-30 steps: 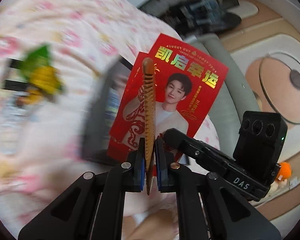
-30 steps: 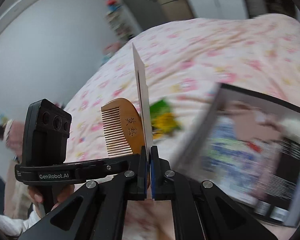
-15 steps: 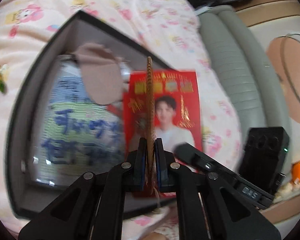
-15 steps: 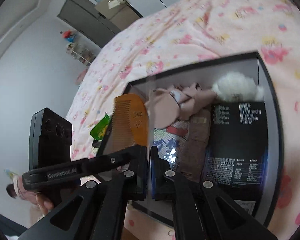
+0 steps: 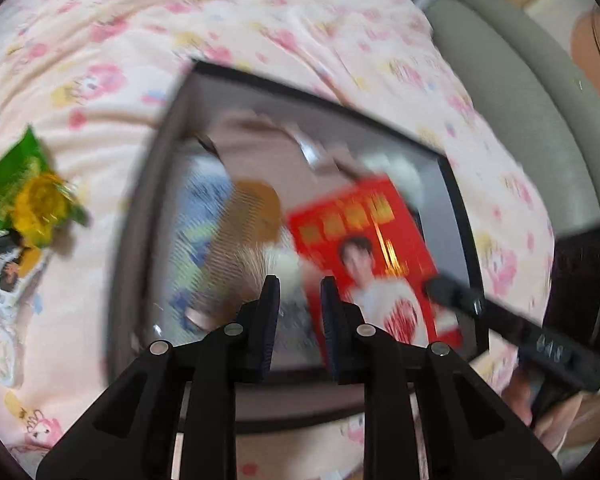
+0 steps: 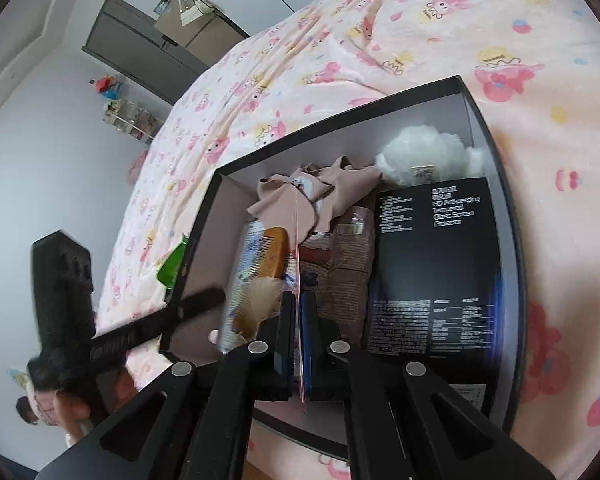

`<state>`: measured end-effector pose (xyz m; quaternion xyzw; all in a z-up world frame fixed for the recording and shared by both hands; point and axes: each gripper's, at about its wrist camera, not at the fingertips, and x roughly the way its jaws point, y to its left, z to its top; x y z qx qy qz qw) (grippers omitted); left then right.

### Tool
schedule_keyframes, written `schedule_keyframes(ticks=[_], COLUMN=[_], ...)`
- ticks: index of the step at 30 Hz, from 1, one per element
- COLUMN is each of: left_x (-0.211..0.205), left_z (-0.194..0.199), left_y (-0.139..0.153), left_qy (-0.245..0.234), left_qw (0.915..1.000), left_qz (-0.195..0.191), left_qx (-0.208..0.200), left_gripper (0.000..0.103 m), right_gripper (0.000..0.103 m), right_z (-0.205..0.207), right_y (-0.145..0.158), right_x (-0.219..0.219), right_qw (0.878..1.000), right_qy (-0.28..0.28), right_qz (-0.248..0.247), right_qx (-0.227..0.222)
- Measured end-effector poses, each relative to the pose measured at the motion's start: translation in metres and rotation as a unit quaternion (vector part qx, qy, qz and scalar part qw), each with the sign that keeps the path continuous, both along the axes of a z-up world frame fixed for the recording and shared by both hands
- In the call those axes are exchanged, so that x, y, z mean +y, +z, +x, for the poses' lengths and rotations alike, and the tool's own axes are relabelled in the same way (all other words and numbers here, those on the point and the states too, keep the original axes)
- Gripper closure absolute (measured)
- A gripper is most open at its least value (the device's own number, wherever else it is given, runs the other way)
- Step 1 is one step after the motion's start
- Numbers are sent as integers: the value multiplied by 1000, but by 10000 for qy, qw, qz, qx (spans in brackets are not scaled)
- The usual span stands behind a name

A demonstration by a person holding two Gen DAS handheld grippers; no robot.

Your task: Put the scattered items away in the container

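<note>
left gripper (image 5: 296, 292): your jaws have just been opening and nothing is between them now; a second ago they pinched the wooden comb upright, so that drop is done.
right gripper (image 6: 299, 308): yours is clamped on the red envelope (image 5: 374, 256), seen edge-on as a thin pink line between the pads; it hangs over the box and is not yet let go.
wooden comb (image 6: 266, 264): it has left your left gripper and lies inside the box on the blue-printed packet, a pale tassel at its near end.
box (image 6: 512, 240): the dark open container on the bed, now right under both grippers where a second ago it sat off to the side; it already holds a black screen protector pack (image 6: 432, 268), a beige cloth (image 6: 320, 192) and a white fluffy thing (image 6: 424, 156).
what that means: one item tidied; your next release is probably the envelope.
bed (image 5: 100, 60): a green and yellow wrapper (image 5: 28, 196) lies outside the box on the pink cover, so more remains.
</note>
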<state>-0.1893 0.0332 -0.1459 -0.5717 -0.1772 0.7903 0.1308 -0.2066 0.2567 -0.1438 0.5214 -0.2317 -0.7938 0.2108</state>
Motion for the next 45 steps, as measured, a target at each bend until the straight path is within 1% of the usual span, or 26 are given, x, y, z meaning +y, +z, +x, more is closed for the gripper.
schedule_keyframes(ticks=[2, 4, 6, 8, 9, 11, 12, 13, 14, 17, 20, 21, 22, 24, 27, 28, 29, 31, 33, 35, 36, 37, 39, 40, 42, 45], left_x=[10, 10, 8, 10, 11, 15, 16, 16, 15, 9, 2, 0, -2, -2, -1, -1, -2, -5, -6, -4, -2, 0, 3, 3, 2, 4], left_z=[-5, -7, -6, -5, -5, -8, -10, -14, -19, -26, -34, -36, -37, -35, -31, -31, -32, -32, -31, -30, -28, -26, -22, -21, -21, -22], left_y=[-11, -22, -25, -26, -25, -31, -32, -32, -33, -35, -41, -43, -44, -44, -40, -40, -39, -37, -35, -35, -34, -32, -30, -30, -30, -28], left_qy=[-58, 22, 13, -39, -87, -239, -334, -429, -459, -477, -429, -386, -346, -355, -293, -313, -310, -302, -315, -305, -289, -311, -387, -403, -409, -419], left_qw=[9994, 9986, 9985, 9988, 9987, 9972, 9963, 9957, 9955, 9956, 9947, 9943, 9940, 9945, 9970, 9969, 9970, 9966, 9963, 9972, 9981, 9987, 9988, 9985, 9978, 9972], left_qz=[-48, -102, 136, 159, 159, 314, 352, 356, 342, 252, 355, 429, 509, 591, 462, 478, 500, 610, 683, 577, 441, 299, 240, 315, 474, 598], left_qx=[-342, -514, -525, -453, -479, -637, -705, -738, -756, -771, -862, -897, -907, -790, -551, -536, -512, -463, -409, -373, -328, -261, -206, -213, -234, -140], left_gripper=[84, 84, 84, 84, 84, 84, 82, 80, 79, 79, 78, 76, 69, 64, 64, 64, 64, 64, 61, 60, 61, 61, 61, 61, 61, 61], right_gripper=[101, 101, 101, 101, 101, 99, 95, 94, 94, 93, 92, 92, 92, 92, 94, 96, 98, 99, 99, 100, 100, 100, 99, 99, 97, 93], right_z=[-2, -2, -2, -2, -2, -3, -4, -5, -4, -7, -12, -14, -16, -18, -16, -15, -15, -12, -11, -9, -9, -8, -6, -6, -6, -5], right_y=[-6, -11, -15, -18, -20, -22, -23, -24, -24, -22, -24, -28, -33, -39, -32, -30, -30, -27, -23, -19, -17, -13, -2, 2, 2, -3], right_x=[-4, -9, -12, -15, -17, -22, -23, -24, -22, -15, -18, -20, -22, -24, -29, -32, -33, -35, -32, -29, -28, -26, -19, -12, -2, 4], right_qw=[9999, 9995, 9992, 9989, 9985, 9981, 9979, 9979, 9979, 9987, 9986, 9981, 9973, 9967, 9960, 9961, 9966, 9971, 9977, 9982, 9983, 9976, 9920, 9911, 9929, 9922], right_qy=[85, 181, 223, 302, 356, 426, 447, 416, 376, 270, 290, 295, 300, 321, 433, 514, 584, 636, 620, 551, 519, 472, 220, 125, 3, -122], right_qz=[-20, -24, -42, -78, -71, 24, 98, 224, 269, 24, 148, 239, 316, 389, 685, 630, 466, 295, 148, 173, 256, 511, 1205, 1281, 1168, 1236], right_qx=[-118, -244, -328, -364, -399, -435, -454, -452, -456, -425, -411, -483, -583, -640, -389, -335, -336, -295, -251, -173, -123, -33, 295, 344, 235, 64])
